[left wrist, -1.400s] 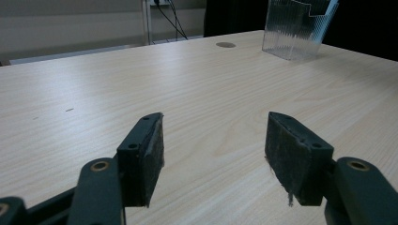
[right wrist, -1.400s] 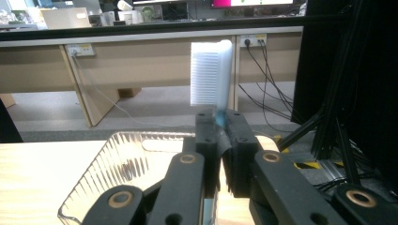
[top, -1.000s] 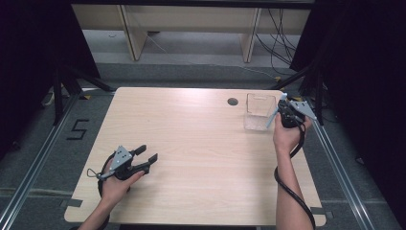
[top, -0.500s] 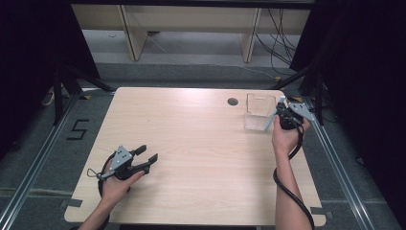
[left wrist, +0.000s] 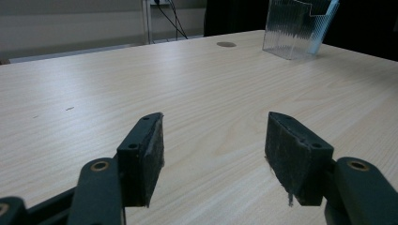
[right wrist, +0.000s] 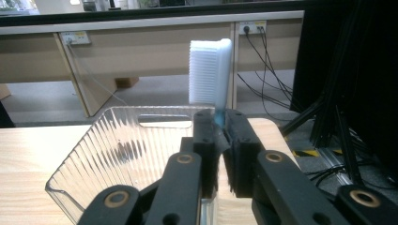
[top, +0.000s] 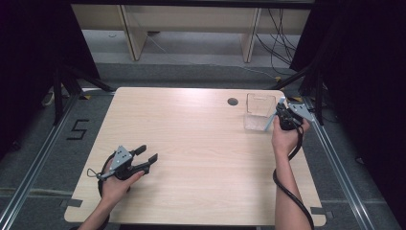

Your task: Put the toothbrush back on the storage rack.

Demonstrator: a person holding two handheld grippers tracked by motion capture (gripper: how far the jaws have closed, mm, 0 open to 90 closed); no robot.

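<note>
Your left gripper (top: 146, 160) rests open and empty on the table (top: 201, 158), well short of the clear ribbed bin (top: 258, 112) — leave it there. Your right gripper (right wrist: 220, 136), just beside the bin's right wall, pinches a toothbrush (right wrist: 210, 77), head up, though its jaws have just been easing apart. Keep the handle over the bin's opening as you loosen — or it tips outside.

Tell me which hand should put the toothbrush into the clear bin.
Right. The right gripper holds the toothbrush at the clear bin, its jaws just easing open; the left gripper rests open at the table's near left.
</note>
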